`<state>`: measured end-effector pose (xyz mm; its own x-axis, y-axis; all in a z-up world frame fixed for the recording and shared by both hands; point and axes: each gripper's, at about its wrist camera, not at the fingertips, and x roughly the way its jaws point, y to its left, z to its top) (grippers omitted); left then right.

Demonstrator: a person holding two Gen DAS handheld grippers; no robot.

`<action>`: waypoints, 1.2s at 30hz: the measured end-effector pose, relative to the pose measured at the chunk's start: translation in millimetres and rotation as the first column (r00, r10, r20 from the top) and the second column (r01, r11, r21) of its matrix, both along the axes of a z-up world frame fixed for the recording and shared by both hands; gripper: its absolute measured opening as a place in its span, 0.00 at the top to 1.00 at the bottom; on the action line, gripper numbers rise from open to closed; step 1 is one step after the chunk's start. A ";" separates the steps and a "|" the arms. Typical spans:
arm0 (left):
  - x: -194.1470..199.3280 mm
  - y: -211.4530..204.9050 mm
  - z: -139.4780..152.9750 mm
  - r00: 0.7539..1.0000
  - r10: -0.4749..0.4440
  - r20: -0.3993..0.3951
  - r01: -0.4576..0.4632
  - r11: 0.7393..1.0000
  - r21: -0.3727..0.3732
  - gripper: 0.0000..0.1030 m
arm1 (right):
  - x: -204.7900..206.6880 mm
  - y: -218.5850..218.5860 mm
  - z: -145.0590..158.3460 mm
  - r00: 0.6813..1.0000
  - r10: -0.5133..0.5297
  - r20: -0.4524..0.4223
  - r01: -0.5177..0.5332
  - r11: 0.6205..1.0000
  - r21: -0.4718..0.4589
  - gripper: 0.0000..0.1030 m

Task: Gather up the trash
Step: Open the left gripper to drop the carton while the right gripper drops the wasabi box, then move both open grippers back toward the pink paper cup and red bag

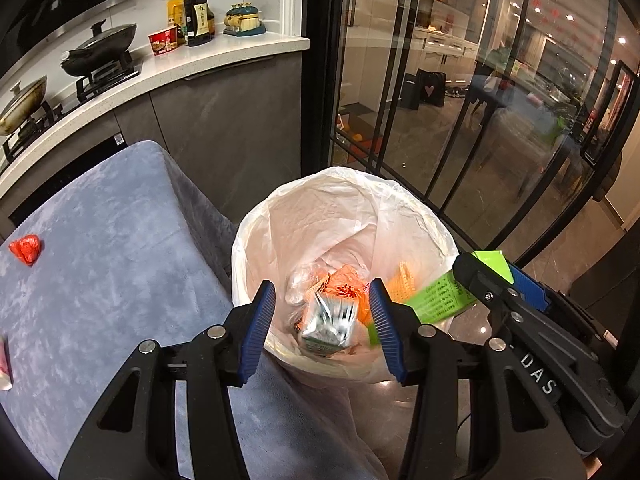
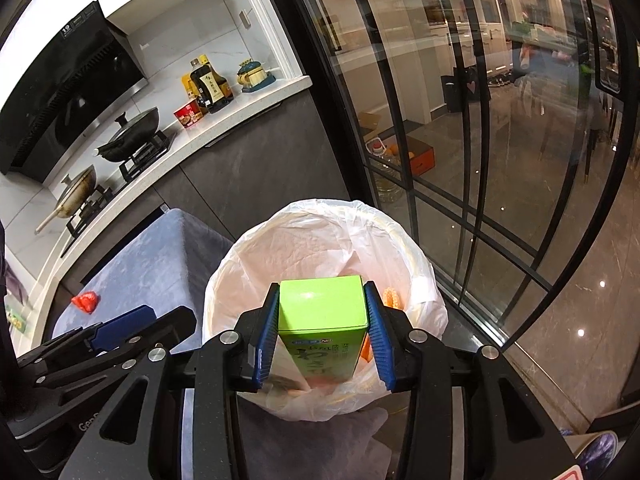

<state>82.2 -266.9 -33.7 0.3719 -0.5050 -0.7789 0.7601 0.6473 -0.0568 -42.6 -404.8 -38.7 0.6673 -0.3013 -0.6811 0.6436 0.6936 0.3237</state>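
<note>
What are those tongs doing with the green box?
Someone is tidying up trash. The right tongs hold a green box over the trash bin, which has a white bag and wrappers inside. The left tongs hang open and empty over the bin. A crumpled red wrapper lies on the gray table.

1. Kitchen here: white counter (image 1: 224,54) curving along the left, dark grey cabinets (image 1: 240,120) below.
2. Two lidded pans on a gas hob (image 2: 132,156), black range hood (image 2: 68,92) above, white marbled wall (image 2: 192,36) behind.
3. Black-framed glass partition (image 1: 400,80) on the right.
4. Glossy stone floor (image 2: 560,280) throwing back ceiling lights.
5. Blue-grey cloth-covered table (image 1: 104,248) low on the left.
</note>
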 end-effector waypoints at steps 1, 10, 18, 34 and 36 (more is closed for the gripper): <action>1.2 0.2 -0.3 1.000 0.002 -0.001 -0.002 1.000 0.000 0.54 | 0.3 0.1 0.6 1.000 -0.001 0.002 0.001 1.000 -0.002 0.60; 5.0 6.7 -1.7 1.000 0.025 -0.005 -0.025 1.000 0.004 0.49 | 2.1 3.5 3.9 1.000 0.003 0.007 -0.003 1.000 -0.011 0.60; 11.1 21.6 1.9 0.998 0.056 -0.007 -0.056 0.998 -0.010 0.47 | 9.9 12.6 9.2 1.000 0.028 0.010 -0.028 0.999 -0.024 0.60; 42.0 85.1 9.4 0.982 0.188 -0.008 -0.188 0.982 -0.035 0.40 | 46.2 57.4 21.0 0.992 0.128 0.009 -0.127 0.991 -0.051 0.58; 48.5 99.0 9.7 0.974 0.224 -0.010 -0.225 0.974 -0.039 0.38 | 52.9 67.2 22.3 0.989 0.145 0.011 -0.144 0.988 -0.057 0.54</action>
<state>130.7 -167.9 -24.0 0.4752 -0.4395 -0.7623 0.5953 0.7986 -0.0893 10.3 -337.6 -16.3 0.7166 -0.2382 -0.6555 0.5306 0.7962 0.2907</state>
